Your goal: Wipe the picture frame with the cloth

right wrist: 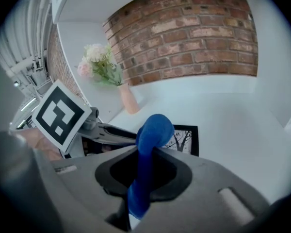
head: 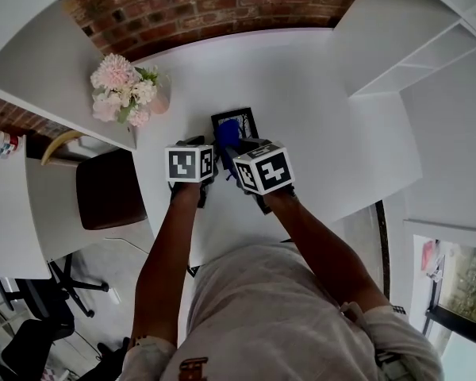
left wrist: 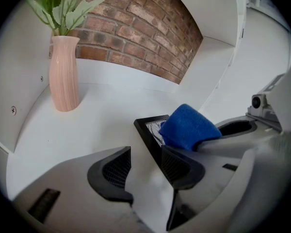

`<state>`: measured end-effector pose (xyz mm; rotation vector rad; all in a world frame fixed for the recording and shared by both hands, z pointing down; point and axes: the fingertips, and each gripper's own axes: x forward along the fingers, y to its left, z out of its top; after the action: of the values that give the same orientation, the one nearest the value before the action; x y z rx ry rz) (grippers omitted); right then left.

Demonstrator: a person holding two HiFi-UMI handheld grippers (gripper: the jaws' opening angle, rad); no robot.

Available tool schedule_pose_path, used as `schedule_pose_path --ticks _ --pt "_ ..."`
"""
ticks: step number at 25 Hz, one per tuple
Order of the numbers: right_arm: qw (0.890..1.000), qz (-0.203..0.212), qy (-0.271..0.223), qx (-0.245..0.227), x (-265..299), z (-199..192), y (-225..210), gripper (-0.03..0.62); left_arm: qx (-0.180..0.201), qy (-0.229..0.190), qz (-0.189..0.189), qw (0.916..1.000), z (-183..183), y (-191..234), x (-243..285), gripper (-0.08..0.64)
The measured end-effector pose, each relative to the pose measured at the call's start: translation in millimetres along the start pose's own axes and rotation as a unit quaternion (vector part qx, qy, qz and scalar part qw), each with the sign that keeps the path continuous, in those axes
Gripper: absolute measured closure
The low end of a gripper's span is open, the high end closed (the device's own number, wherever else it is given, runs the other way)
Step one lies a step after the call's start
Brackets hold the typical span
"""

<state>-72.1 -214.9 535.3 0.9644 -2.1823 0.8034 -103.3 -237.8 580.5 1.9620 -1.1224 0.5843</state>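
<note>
A small black picture frame [head: 235, 119] lies flat on the white table [head: 317, 133]; it also shows in the left gripper view [left wrist: 146, 128] and in the right gripper view [right wrist: 186, 139]. My right gripper [right wrist: 145, 171] is shut on a folded blue cloth [right wrist: 153, 130]. The cloth [head: 228, 132] rests on the frame's near part, covering most of the picture [left wrist: 186, 126]. My left gripper [left wrist: 143, 166] is open just left of it, its right jaw against the frame's left edge and its left jaw over bare table. In the head view both grippers [head: 198, 144] [head: 239, 151] sit side by side at the frame's near end.
A pink vase [left wrist: 64, 74] of pale flowers [head: 123, 92] stands on the table's far left. The brick wall [head: 214, 6] closes the back. White shelving [head: 428, 46] rises on the right, and a brown chair [head: 107, 189] stands below the table's left edge.
</note>
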Motion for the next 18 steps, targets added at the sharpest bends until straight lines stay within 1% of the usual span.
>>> schedule_pose_path --ticks 4,7,12,18 --pt "1.000 -0.011 0.017 0.004 12 -14 -5 0.541 0.001 0.002 -0.002 1.0000 0 0 1 0.370" --pt "0.999 -0.022 0.024 -0.005 14 -19 -11 0.541 0.002 0.001 -0.002 1.0000 0 1 0 0.370" --pt "0.999 -0.042 0.029 -0.019 6 -22 -28 0.541 0.002 0.001 -0.001 1.0000 0 1 1 0.370" --pt "0.998 -0.060 0.028 -0.023 -10 -28 -53 0.541 0.003 -0.001 0.001 1.0000 0 1 0 0.370"
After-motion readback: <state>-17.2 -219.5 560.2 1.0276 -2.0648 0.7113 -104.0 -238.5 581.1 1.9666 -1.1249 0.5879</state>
